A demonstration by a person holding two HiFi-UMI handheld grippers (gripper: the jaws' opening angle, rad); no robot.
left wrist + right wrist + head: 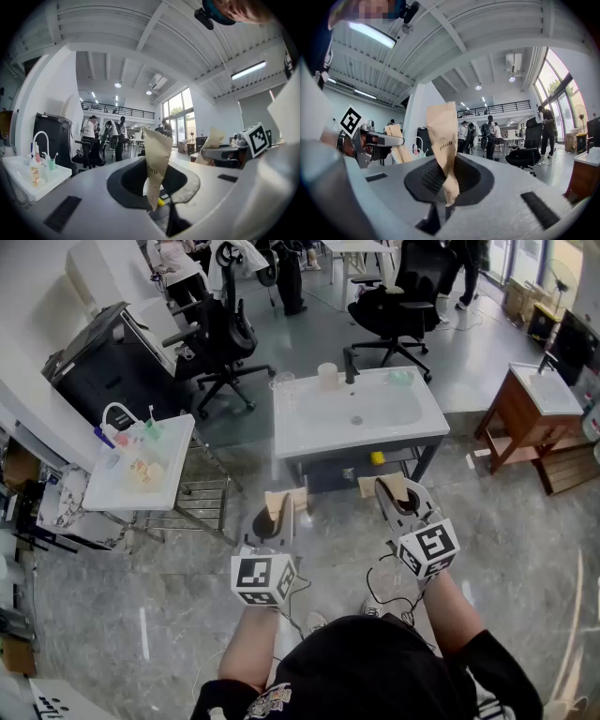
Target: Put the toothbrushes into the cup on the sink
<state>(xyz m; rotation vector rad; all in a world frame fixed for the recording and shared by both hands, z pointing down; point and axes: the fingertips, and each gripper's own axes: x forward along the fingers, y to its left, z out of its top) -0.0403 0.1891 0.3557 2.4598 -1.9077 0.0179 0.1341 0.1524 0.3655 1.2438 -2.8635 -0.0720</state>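
**Both tongs loaded; cup lies ahead across the basin**

Far left: white side table (pixel 180 442) carrying small bottles and a hooped tap. Not in play, as I judge it.

Left gripper (pixel 278 515): jaws drawn narrow, clamped on a tan paper-sleeved packet (pixel 279 502). The packet stands upright out of the jaws, long axis vertical. It bears print, and its contents are hidden. I take it for a wrapped toothbrush.

Centre: white rectangular sink on a dark frame (pixel 292 435), straight ahead of the person and well apart from both tongs. Along its back rim, left to right, are a clear glass tumbler (pixel 282 383), a pale beige cup (pixel 327 376), a black tap (pixel 351 365) and a small greenish item (pixel 400 378) too small to tell. Which vessel the task means I cannot say; the beige cup is my guess.

Key relation: the cup sits forward of the tongs, beyond the basin. In line it falls between the two grippers, a little nearer the left one. Its mouth faces up and the packets already stand on end. So a reach forward and a lowering should serve, with no roll of the wrist.

Right gripper (pixel 395 495): likewise narrow, shut on a second tan paper-sleeved packet (pixel 443 140), upright.

Far right: a wooden-cabinet basin (pixel 514 418).

Ground is grey polished stone (pixel 141 615). The room is an open office with black swivel chairs (pixel 220 343) and people at the back.
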